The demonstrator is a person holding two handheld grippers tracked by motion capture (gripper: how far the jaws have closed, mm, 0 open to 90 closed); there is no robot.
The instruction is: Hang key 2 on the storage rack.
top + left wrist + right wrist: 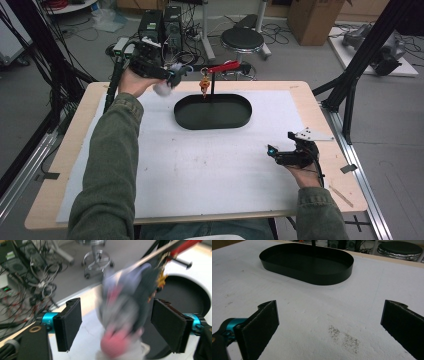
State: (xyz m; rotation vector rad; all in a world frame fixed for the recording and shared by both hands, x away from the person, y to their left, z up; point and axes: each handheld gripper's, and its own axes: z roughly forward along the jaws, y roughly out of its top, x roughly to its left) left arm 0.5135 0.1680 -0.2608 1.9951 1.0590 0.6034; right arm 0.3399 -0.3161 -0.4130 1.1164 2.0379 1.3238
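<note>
Wooden table (pixel 60 165), white mat (pixel 210 165), black tray (pixel 212 112)

Soft toy (pixel 122 322), seemingly between left gripper (pixel 116 325) jaws, left of tray (pixel 212 111).

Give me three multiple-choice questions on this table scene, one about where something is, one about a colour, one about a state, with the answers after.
1. Where is the black oval tray?
A. at the far middle of the table
B. at the near left corner
C. on the floor

2. What colour is the arm on the stand above the tray?
A. green
B. red
C. white

3. How does the right gripper stand?
A. shut on a cup
B. shut on a cloth
C. open, with bare table between its fingers

Answers: 1 A, the high view shows it past the table's centre. 2 B, the arm is plainly red. 3 C, the right gripper view shows the fingers wide apart.
</note>
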